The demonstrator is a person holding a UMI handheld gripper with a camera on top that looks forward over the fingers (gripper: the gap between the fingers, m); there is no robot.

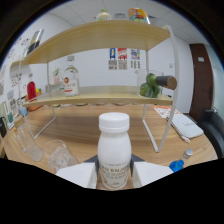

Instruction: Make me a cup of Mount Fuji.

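A white plastic milk bottle point(114, 150) with a white screw cap stands upright between my two white fingers point(79, 175). Both finger pads press against its lower sides, so my gripper point(114, 172) is shut on it. Pale lettering shows on the bottle's lower part; its base is hidden. Just left of the fingers a clear glass cup point(60, 156) sits on the wooden table point(90, 131), holding what looks like ice. A taller clear glass point(27, 143) stands further left.
A two-tier wooden shelf rack point(100, 97) with white legs stands beyond the bottle, holding a red-labelled jar point(71, 80), a red bottle point(31, 91) and a green object point(150, 85). A blue cap point(176, 165) and white pouch point(186, 126) lie to the right.
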